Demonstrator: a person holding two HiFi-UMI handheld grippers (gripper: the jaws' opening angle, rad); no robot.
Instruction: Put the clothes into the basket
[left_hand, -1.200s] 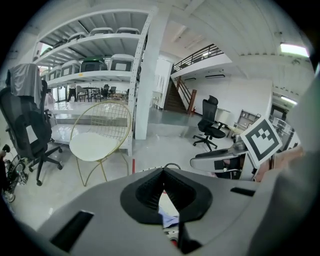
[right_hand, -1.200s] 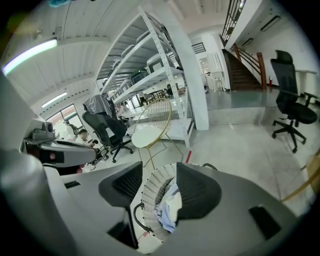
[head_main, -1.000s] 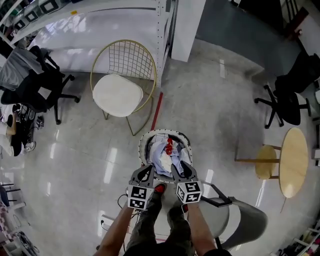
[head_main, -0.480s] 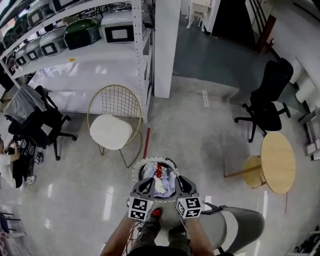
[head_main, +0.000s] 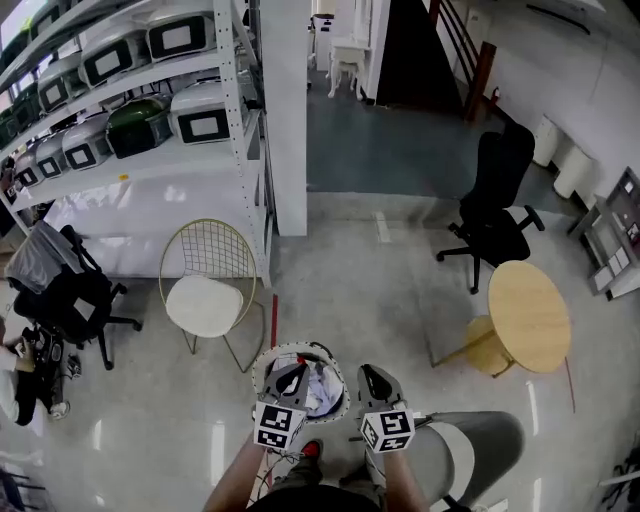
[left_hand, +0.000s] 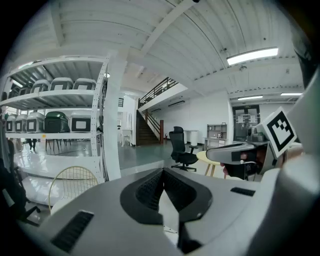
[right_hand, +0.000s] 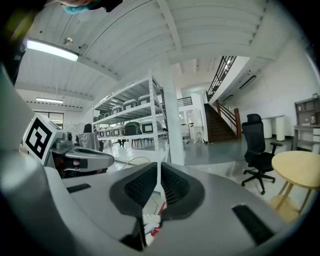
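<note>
Basket of clothes sits on glossy floor near wire chair.

Clothes lie in the round basket.

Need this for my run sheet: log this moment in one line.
left gripper: shut, empty | right gripper: jaws just closed, empty | clothes: in basket

Open floor runs clear at 12 o'clock beyond the basket; wire chair crowds 10 o'clock, grey seat, possibly a chair, 4 o'clock.
</note>
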